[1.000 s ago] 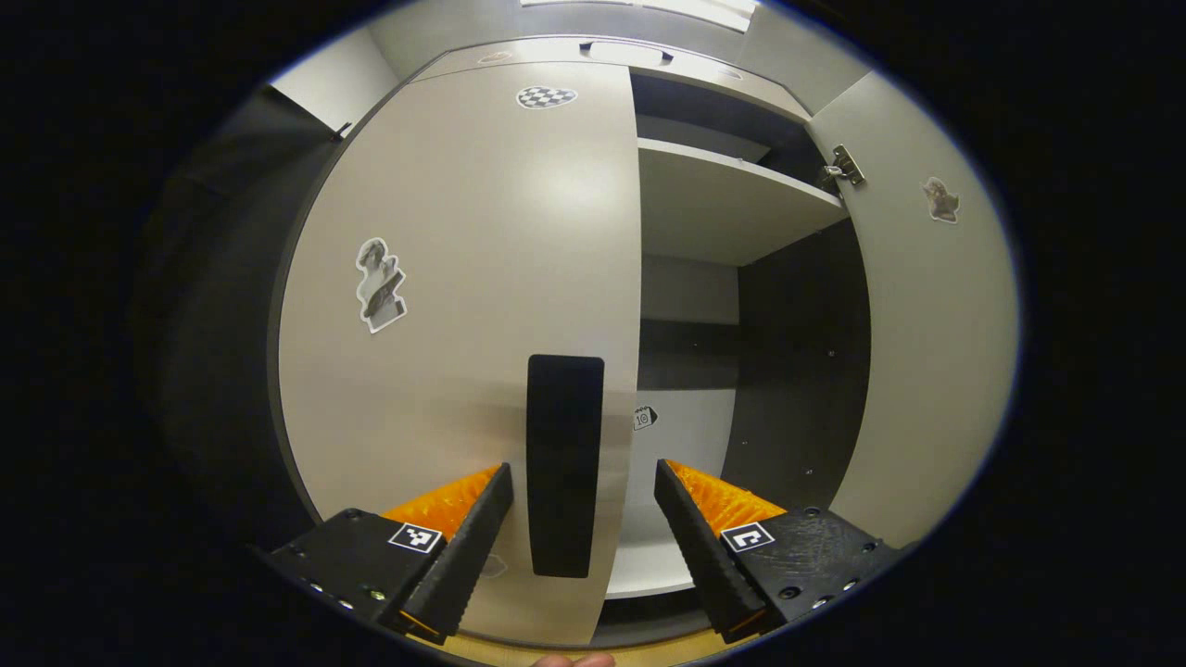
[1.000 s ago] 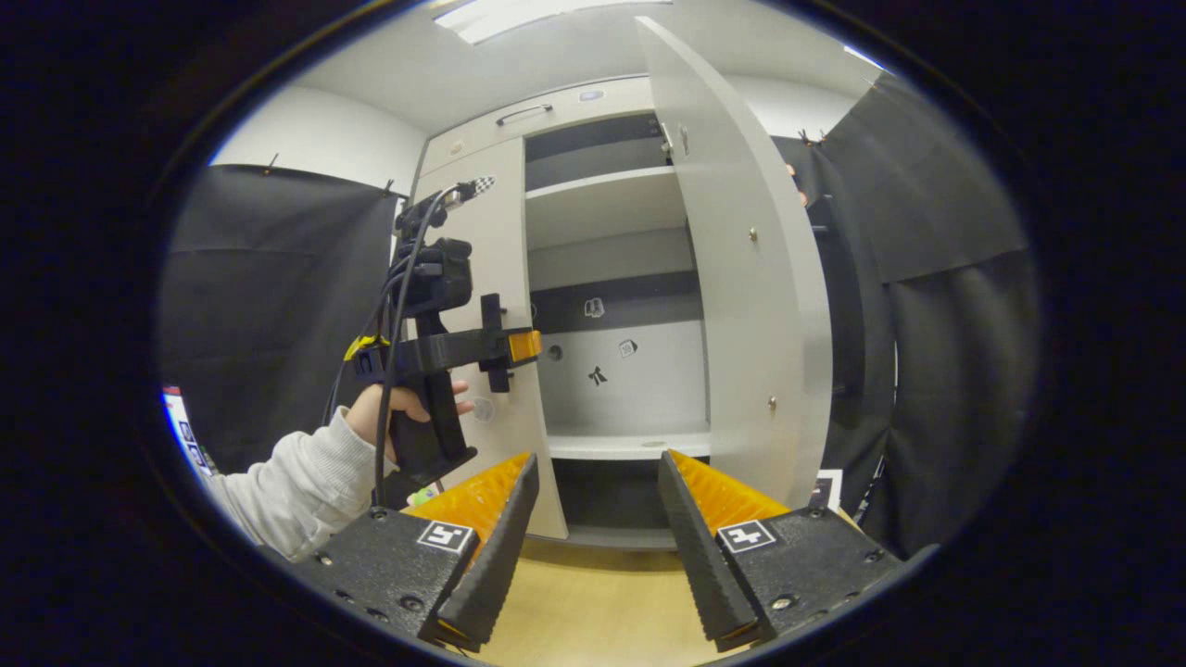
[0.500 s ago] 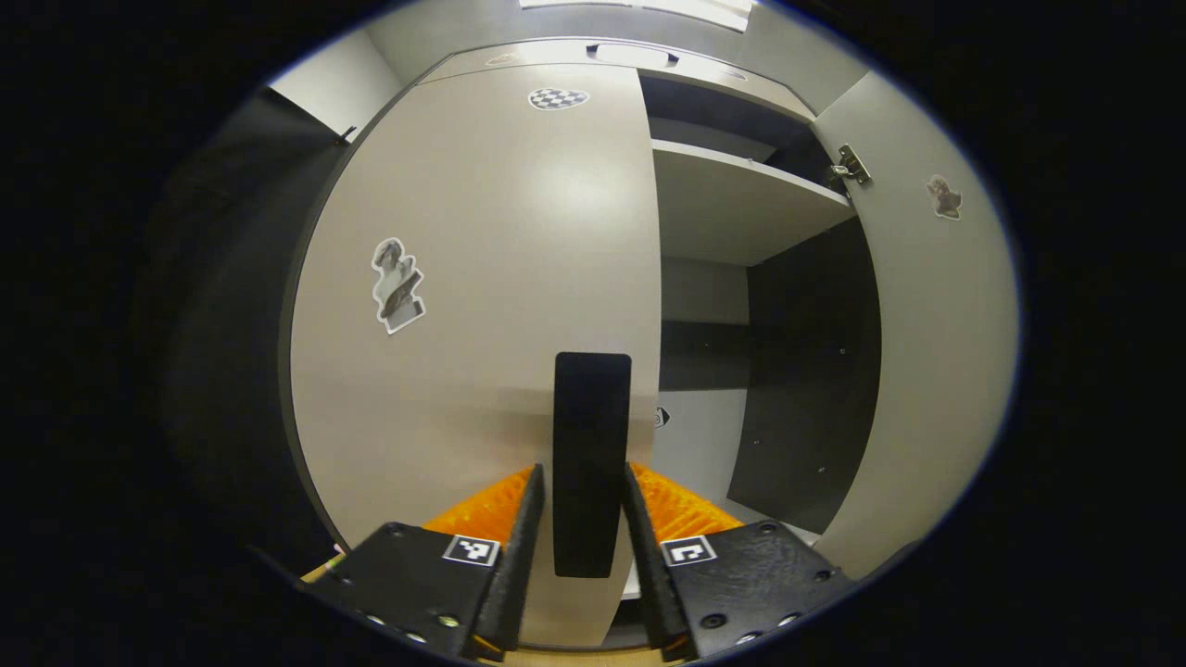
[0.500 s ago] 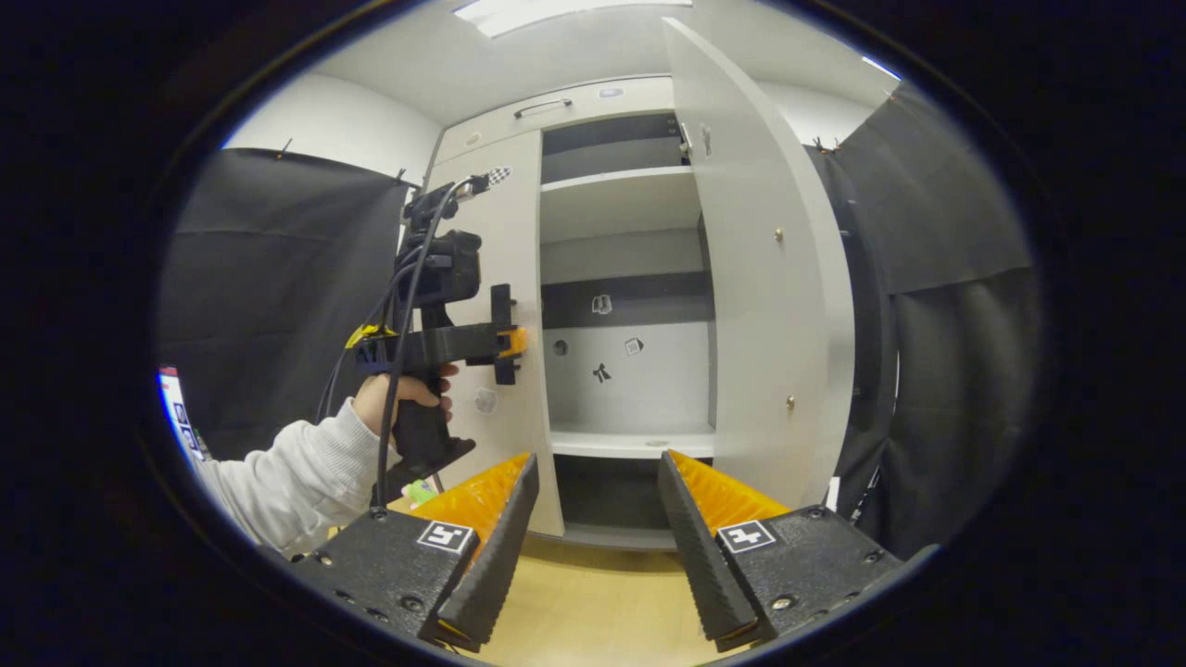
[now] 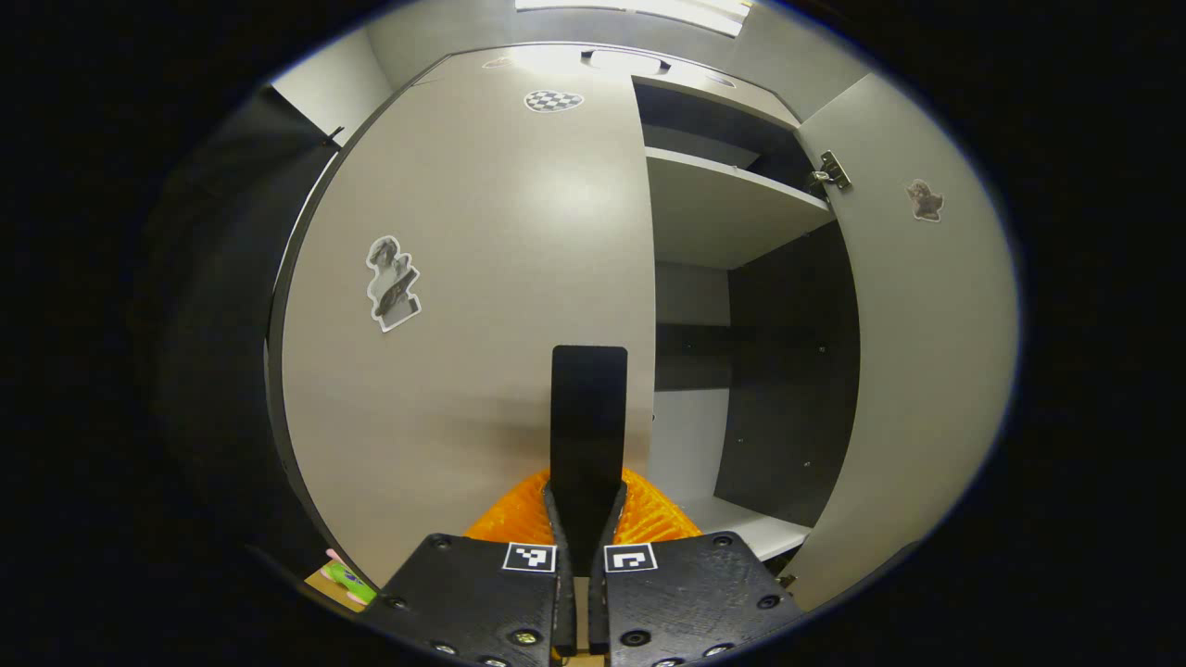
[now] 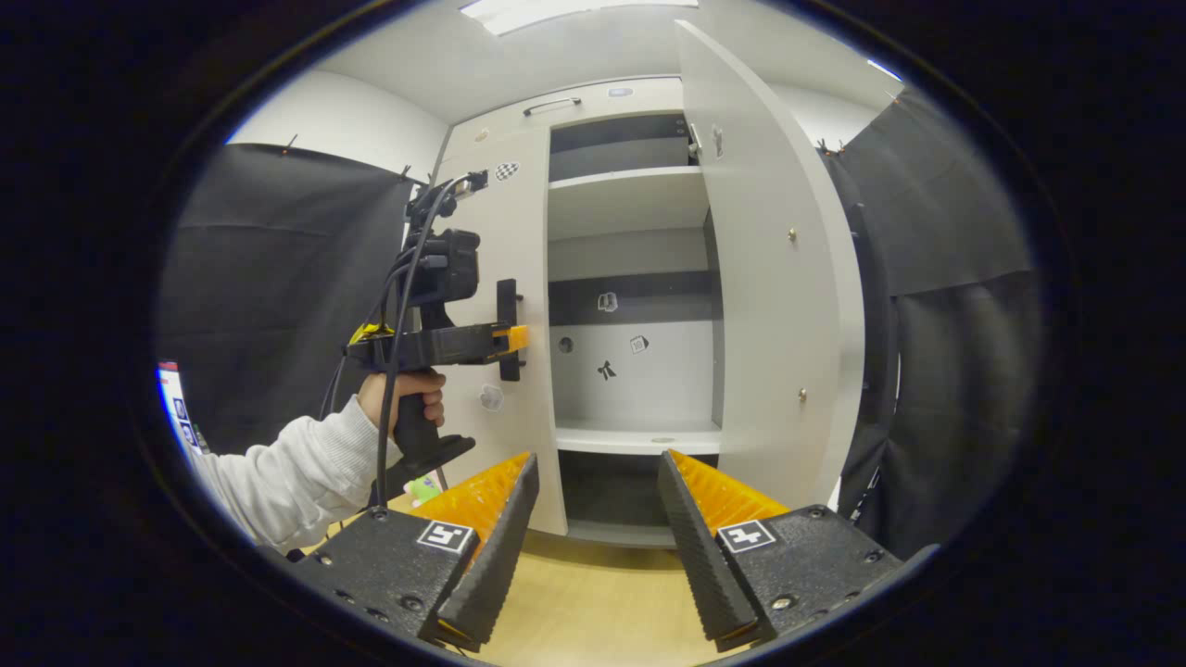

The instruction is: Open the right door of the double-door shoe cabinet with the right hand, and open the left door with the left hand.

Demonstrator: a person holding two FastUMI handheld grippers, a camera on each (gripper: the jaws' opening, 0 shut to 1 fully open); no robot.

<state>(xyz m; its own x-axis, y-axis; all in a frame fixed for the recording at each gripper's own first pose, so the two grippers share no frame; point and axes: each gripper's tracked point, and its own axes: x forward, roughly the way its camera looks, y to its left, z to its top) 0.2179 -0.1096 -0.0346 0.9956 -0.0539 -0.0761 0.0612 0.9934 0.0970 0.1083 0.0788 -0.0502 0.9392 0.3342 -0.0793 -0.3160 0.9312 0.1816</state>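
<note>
Left gripper (image 5: 582, 505) is clamped on the handle (image 5: 588, 417), a flat vertical bar near the free edge of the left door (image 5: 482, 306); both fingers press its sides low down. Left door looks flush with the cabinet (image 6: 593, 102), not swung yet. Right door (image 6: 774, 306) is already wide open off the cabinet's right side, shelves (image 6: 630, 199) exposed beside it. Right gripper (image 6: 593, 519) hangs well back from the cabinet, jaws spread, nothing in them. In the right gripper view a hand (image 6: 403, 394) holds the left gripper level against the handle. My read: a rigid panel on hinges at the cabinet's left edge, light enough, no flex; the handle is stiff and smooth, so the grip could slip along it. Gripping at the handle gives best leverage, far from the hinge. The pull should follow the arc, not a straight line, or the bar twists in the pads.
</note>
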